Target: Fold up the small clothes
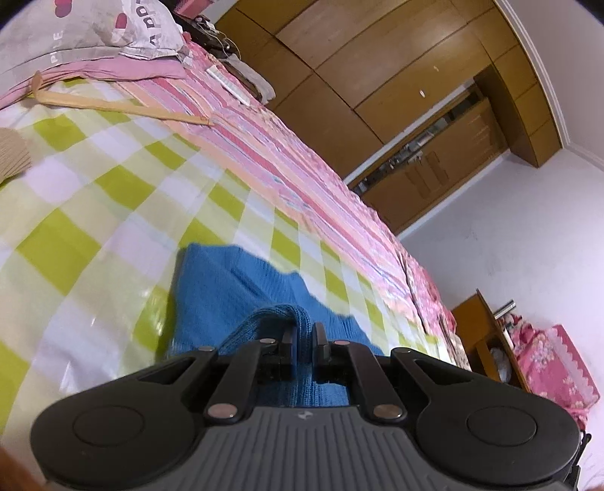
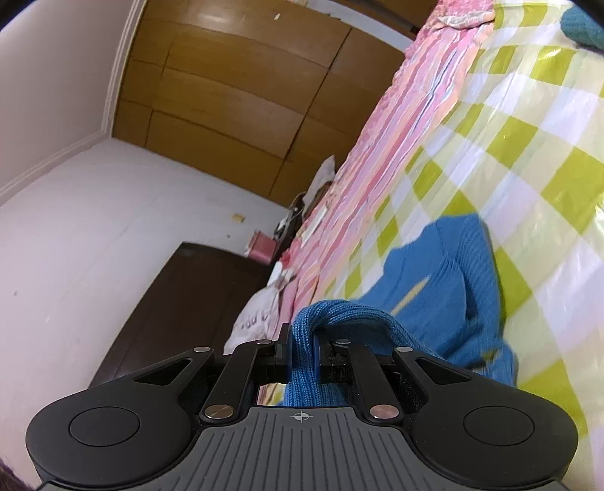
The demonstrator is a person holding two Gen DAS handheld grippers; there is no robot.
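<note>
I hold the blue sweater [image 1: 226, 287] with both tools at the same time, and this is why it hangs half in the air and half on the bed [image 1: 94, 211]. The left gripper [image 1: 304, 340] has its jaws closed on a bunched fold of the knit, and the right gripper [image 2: 302, 340] has its jaws closed on another thick fold, which loops over the top of them like a rope. I think I grip two points of one edge so that the cloth stays stretched between them and I can carry this edge over the rest as one straight line. The lower part of the sweater lies on the checked sheet [image 2: 528, 158], which is shiny like plastic, so I expect the knit slides on it easily when I pull. A yellow mark [image 2: 411, 294] shows on the flat part in the right view; I cannot tell what it is. Far up the bed a wooden hanger [image 1: 113, 102] lies near the pillow [image 1: 87, 30], well apart from my work, so it does not disturb. Another blue-green piece [image 2: 581, 22] lies at the far corner in the right view. I judge the fold is only in its beginning, because most of the cloth lies crumpled and not yet flat.
</note>
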